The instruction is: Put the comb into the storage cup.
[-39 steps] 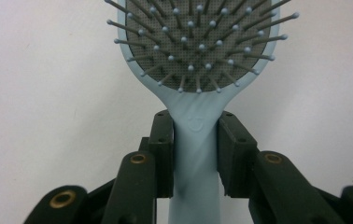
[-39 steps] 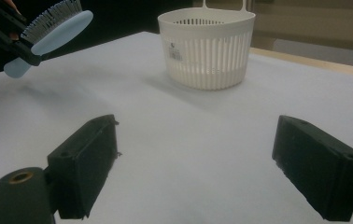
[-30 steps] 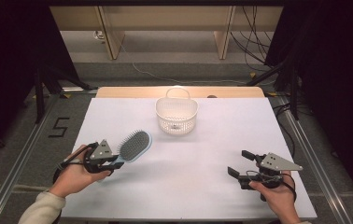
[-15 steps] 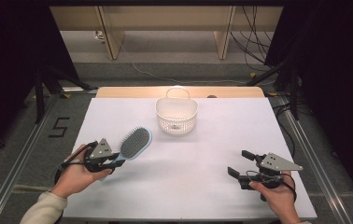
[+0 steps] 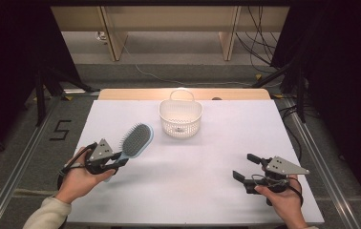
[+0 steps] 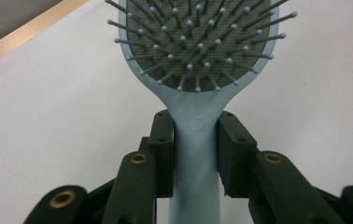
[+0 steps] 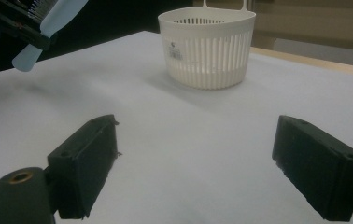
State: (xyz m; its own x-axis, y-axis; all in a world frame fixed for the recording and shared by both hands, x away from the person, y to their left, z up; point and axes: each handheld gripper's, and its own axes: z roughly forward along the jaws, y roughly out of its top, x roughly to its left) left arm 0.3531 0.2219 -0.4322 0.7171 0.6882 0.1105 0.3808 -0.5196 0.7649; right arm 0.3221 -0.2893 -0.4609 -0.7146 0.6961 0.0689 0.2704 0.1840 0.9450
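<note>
Hairbrush [image 5: 135, 140] raised slightly, left tongs [image 5: 117, 160] clamping handle, level

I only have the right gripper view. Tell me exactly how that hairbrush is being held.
Observer: The left hand-held gripper is shut on the hairbrush, its pads pressing both sides of the handle just below the bristle head.
Operator: Report which way the bristles face.
Observer: Up; in the high view the bristle pad faces the camera, and the brush head points toward the basket.
Operator: Give me the basket's contents.
Observer: From above the basket looks empty, apart from a small mark at the bottom that is too small to identify.
Operator: Check my own gripper's place on the table.
Observer: The right hand-held gripper is open, near the table's front right.
</note>
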